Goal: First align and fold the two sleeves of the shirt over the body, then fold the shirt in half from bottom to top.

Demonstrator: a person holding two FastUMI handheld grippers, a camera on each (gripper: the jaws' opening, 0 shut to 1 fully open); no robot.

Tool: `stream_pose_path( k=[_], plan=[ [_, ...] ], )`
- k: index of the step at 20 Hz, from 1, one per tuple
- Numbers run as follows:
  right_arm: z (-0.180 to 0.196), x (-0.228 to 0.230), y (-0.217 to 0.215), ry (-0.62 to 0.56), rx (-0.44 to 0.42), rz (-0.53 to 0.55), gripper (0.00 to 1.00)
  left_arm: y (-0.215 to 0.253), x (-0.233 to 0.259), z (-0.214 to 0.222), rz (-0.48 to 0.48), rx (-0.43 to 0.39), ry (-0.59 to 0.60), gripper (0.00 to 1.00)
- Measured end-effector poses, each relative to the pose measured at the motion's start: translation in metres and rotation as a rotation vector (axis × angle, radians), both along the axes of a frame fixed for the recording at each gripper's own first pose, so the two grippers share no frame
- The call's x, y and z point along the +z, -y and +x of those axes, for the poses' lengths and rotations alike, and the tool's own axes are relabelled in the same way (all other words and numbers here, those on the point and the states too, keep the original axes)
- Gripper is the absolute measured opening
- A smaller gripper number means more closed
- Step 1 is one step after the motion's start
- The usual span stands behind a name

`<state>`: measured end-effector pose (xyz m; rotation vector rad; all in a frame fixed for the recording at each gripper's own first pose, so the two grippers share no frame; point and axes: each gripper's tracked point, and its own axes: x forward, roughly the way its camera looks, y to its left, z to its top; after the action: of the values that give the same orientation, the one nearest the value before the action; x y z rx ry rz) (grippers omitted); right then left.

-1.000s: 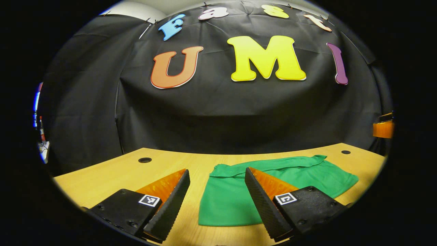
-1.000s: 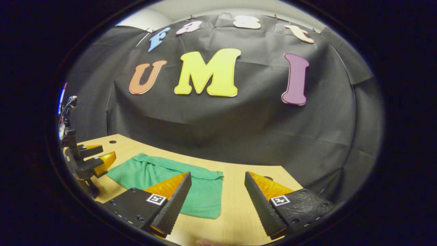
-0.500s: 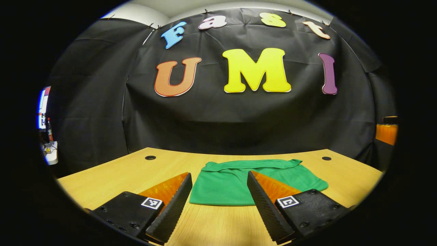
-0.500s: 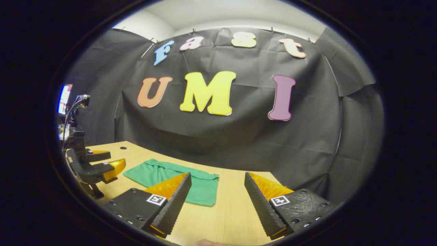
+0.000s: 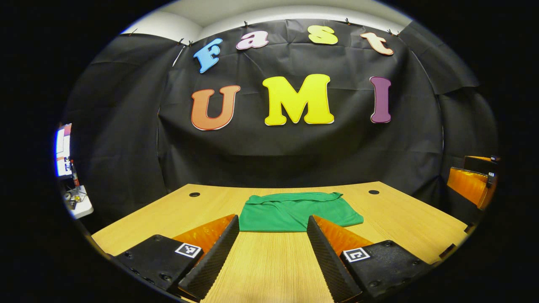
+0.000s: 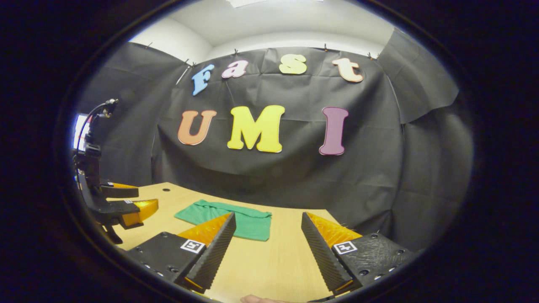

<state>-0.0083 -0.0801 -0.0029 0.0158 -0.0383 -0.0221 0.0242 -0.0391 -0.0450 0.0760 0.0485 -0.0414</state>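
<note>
Both grippers are pulling back from the shirt (image 5: 294,209), which is now sitting farther off on the table (image 5: 400,219). The left gripper (image 5: 273,248) and right gripper (image 6: 268,246) are hanging released, holding nothing. The folded shirt is lying straight ahead of the left, ahead-left of the right, long axis running left-right.

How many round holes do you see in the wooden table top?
2, seen in the left gripper view: one hole near the far left corner of the table, another hole near the far right. Others may be hidden.
</note>
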Motion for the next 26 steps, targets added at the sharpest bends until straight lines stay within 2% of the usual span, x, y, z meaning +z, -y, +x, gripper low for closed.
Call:
stream_pose_path(
  k=[1,3,6,7,10,13,19,26],
  plan=[
    [-0.007,0.002,-0.003,0.006,0.001,0.0,0.96,0.0,0.003,-0.01,0.014,0.003,0.004,1.0],
    [-0.016,0.003,-0.008,0.011,-0.011,-0.001,0.95,0.001,0.007,-0.02,0.023,-0.009,0.007,1.0],
    [-0.023,-0.005,-0.031,-0.033,0.016,0.004,0.96,0.014,0.011,-0.029,-0.029,-0.073,-0.006,1.0],
    [-0.026,-0.006,-0.038,-0.043,0.022,-0.002,0.96,0.009,0.015,-0.033,-0.03,-0.061,-0.001,1.0],
    [-0.031,-0.004,-0.053,-0.025,0.015,-0.045,0.95,0.006,0.024,-0.04,-0.008,-0.059,0.028,1.0],
    [-0.032,-0.011,-0.071,-0.029,0.037,-0.08,0.96,0.015,0.029,-0.046,-0.015,-0.097,0.043,1.0],
    [-0.031,-0.012,-0.068,-0.031,0.035,-0.077,0.96,0.024,0.02,-0.043,-0.042,-0.103,0.023,1.0],
    [-0.031,-0.021,-0.055,-0.052,0.026,-0.063,0.94,0.019,0.012,-0.036,-0.047,-0.07,0.004,1.0]
  ],
)
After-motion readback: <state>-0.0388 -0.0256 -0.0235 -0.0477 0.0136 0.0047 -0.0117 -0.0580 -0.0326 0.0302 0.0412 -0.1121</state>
